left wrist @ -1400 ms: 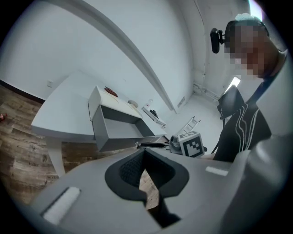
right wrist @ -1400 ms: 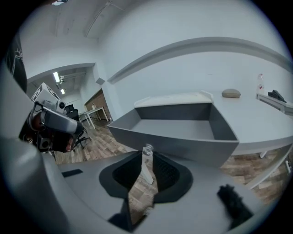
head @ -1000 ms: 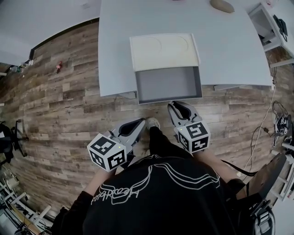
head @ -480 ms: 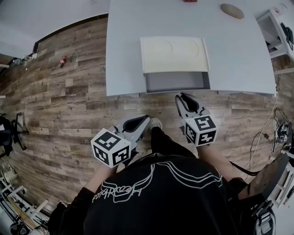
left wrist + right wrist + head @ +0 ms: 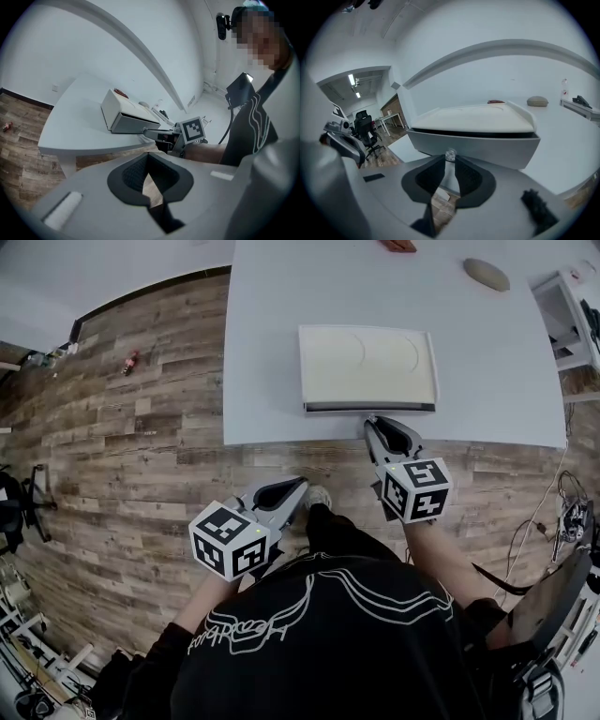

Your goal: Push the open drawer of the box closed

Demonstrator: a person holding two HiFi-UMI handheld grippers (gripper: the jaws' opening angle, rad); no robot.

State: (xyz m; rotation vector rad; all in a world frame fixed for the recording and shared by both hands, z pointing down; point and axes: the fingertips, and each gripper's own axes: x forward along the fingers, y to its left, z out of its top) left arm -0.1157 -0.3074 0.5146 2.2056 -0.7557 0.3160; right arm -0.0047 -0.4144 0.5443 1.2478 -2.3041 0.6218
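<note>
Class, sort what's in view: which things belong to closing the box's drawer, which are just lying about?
Job: box, drawer, drawer knob, right gripper at the drawer front.

Lying about: grey-brown lump on the table, small red item on the floor, left gripper, away from the box.

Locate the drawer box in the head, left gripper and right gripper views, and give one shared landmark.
Head view: box upper centre, on the white table.
Left gripper view: box left of centre, seen from its side.
Right gripper view: box fills the middle, drawer front facing the camera.
Shared landmark: right gripper, tips at the drawer front in every view.
</note>
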